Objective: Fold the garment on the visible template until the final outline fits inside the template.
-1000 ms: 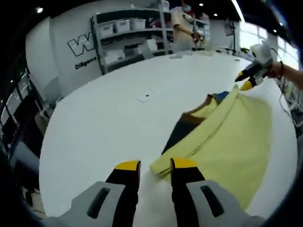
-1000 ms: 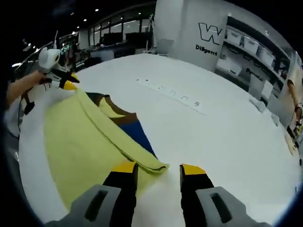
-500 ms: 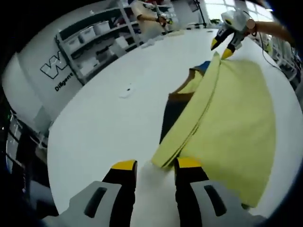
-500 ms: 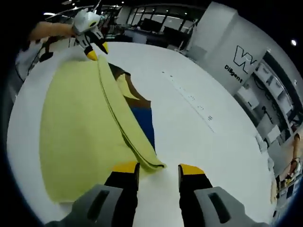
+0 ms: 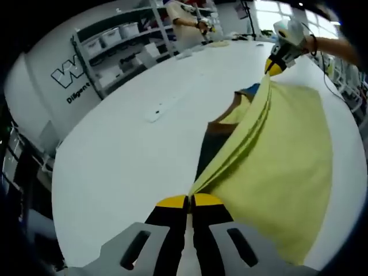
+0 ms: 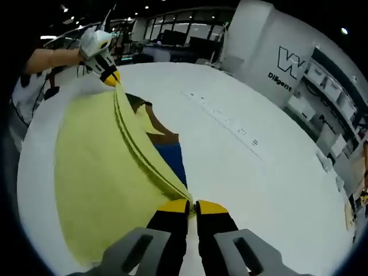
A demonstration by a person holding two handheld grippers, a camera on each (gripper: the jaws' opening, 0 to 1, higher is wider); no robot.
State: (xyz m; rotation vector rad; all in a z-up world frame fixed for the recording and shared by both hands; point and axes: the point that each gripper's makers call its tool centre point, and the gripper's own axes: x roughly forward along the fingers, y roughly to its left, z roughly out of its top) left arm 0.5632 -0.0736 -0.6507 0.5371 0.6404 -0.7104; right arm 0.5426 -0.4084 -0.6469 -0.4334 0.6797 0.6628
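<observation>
A yellow garment [image 5: 282,155] with a brown collar [image 5: 221,123] and a dark blue part [image 5: 208,156] lies on the white table [image 5: 126,161]. Its folded edge runs taut between the two grippers. My left gripper [image 5: 190,200] is shut on the near corner of that edge. In the left gripper view my right gripper [image 5: 275,68], held by a hand, pinches the far corner. In the right gripper view my right gripper [image 6: 193,204] is shut on the garment [image 6: 98,167], and my left gripper [image 6: 110,77] grips the other end. I cannot make out a template outline.
A white power strip [image 6: 221,118] lies on the table beyond the garment, also visible as the strip [image 5: 158,110]. Shelves with bins [image 5: 115,40] and a logo wall stand behind the table. A person [image 5: 187,23] works at the far end. A cable [image 5: 339,92] runs along the table's right edge.
Both grippers were open at the folded edge's corners and have now shut on them. The edge has been drawn taut and slightly raised between them.
</observation>
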